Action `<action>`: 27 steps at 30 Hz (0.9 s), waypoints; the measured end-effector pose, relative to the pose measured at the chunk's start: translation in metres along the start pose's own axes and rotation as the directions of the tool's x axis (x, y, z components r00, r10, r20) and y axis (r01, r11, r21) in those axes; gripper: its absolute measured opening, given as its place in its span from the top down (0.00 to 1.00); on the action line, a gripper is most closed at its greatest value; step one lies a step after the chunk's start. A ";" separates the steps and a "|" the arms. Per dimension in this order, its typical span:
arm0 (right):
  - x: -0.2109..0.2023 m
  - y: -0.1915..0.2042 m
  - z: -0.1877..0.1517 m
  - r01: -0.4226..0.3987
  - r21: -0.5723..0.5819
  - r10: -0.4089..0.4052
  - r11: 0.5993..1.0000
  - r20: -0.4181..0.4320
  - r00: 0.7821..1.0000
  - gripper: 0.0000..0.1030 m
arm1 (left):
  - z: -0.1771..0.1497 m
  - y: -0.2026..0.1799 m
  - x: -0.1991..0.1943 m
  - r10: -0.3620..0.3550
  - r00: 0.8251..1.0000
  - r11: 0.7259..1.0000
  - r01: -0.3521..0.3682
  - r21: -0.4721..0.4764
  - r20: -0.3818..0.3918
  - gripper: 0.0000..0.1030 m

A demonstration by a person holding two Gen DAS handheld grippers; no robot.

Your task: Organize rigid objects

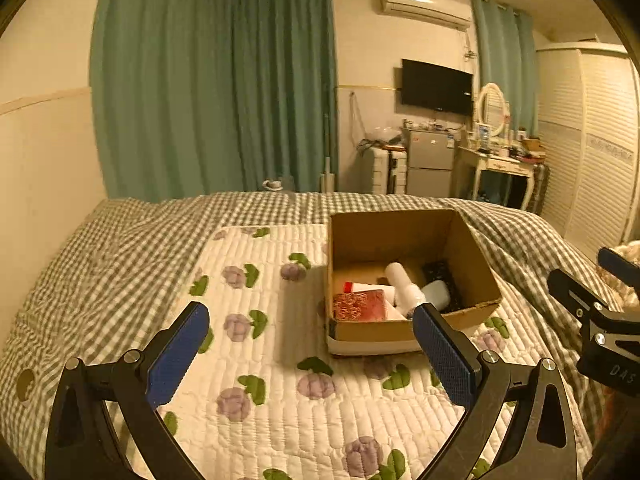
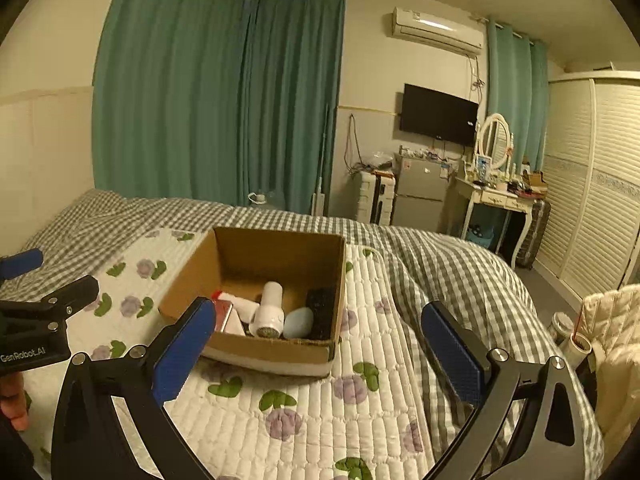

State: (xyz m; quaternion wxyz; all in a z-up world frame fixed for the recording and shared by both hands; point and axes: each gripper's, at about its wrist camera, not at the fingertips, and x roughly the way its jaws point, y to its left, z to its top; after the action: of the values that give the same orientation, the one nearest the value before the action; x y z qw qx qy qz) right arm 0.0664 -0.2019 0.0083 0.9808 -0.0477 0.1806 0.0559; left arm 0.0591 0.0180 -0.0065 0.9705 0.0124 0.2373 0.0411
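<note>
Nearest, both tongs stand spread wide with nothing between them: the left tongs (image 1: 310, 340) above bare quilt (image 1: 288, 420), the right tongs (image 2: 318, 334) facing the cardboard box (image 2: 276, 354) just ahead. The things to organize, a white shaver (image 2: 267, 314), a pale blue egg-shaped thing (image 2: 298, 322), a red packet (image 1: 358, 306) and a black block (image 2: 322, 312), all lie crowded in the box's near end. My worry is a blue pad catching the box's near rim on the way in and shoving the light box across the soft bed, or nudging the round shaver so it rolls. Open quilt lies on both sides of the box; beyond it the checked cover (image 2: 440, 264) drops off the bed's far edge.
</note>
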 end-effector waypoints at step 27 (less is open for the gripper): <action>0.009 -0.004 -0.009 -0.020 0.054 0.021 0.998 -0.025 0.999 0.00 | -0.004 -0.002 0.003 -0.010 1.000 1.000 0.010 0.017 0.001 0.00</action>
State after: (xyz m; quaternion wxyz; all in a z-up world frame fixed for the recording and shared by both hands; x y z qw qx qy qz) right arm 0.0720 -0.2061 -0.0025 0.9787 -0.0201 0.1953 0.0603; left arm 0.0601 0.0161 -0.0110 0.9707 0.0195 0.2370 0.0340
